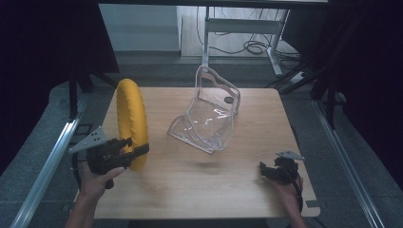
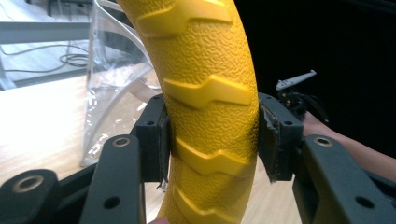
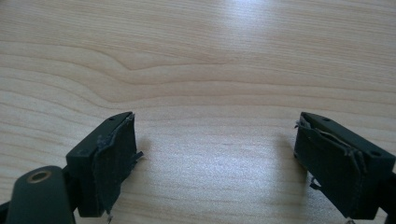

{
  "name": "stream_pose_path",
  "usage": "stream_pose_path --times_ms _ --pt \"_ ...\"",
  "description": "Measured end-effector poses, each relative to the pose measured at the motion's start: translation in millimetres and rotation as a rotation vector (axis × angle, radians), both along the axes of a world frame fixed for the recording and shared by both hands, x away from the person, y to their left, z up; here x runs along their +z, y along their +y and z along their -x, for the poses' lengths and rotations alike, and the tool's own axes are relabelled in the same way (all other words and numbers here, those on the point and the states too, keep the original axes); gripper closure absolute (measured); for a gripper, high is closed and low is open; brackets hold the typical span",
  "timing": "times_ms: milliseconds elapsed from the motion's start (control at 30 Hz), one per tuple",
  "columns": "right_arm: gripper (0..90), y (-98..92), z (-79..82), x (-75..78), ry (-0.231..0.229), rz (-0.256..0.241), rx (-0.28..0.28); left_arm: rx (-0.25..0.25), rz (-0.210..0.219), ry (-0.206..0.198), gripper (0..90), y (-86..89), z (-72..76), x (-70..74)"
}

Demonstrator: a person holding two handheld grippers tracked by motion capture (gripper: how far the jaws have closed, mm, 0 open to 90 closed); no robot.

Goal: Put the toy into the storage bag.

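Note:
A yellow textured ring stands upright on edge at the table's left side. My left gripper is shut on its lower rim; in the left gripper view the ring is squeezed between both pads. A clear plastic pouch stands open at the table's middle, and the pouch appears behind the ring. My right gripper rests low near the right front of the table. In the right gripper view it is open over bare wood, nothing between its fingers.
The wooden table has free surface between the two grippers. A metal rail runs along the left side. Desk legs and cables stand on the floor beyond the far edge.

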State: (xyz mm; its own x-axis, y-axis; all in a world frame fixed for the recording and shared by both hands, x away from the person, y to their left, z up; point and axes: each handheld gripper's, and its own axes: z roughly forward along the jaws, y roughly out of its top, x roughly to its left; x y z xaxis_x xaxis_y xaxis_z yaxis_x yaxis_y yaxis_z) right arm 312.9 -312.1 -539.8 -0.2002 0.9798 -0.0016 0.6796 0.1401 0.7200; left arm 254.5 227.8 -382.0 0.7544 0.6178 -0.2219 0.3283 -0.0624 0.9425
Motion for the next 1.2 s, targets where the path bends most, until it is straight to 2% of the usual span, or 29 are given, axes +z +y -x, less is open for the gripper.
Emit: stream_pose_path --times_ms 233,633,1200 --pt "13.2 -0.2 -0.1 -0.1 -0.001 0.003 0.002 0.060 0.000 -0.066 51.6 -14.7 -0.4 8.5" --pt "13.2 -0.1 0.2 0.2 0.003 0.001 -0.001 0.066 0.023 -0.163 51.5 -45.4 -7.5 22.5" --pt "13.3 -0.3 0.1 0.1 0.001 0.003 0.000 0.067 0.072 -0.195 51.5 -73.6 -22.5 34.8"
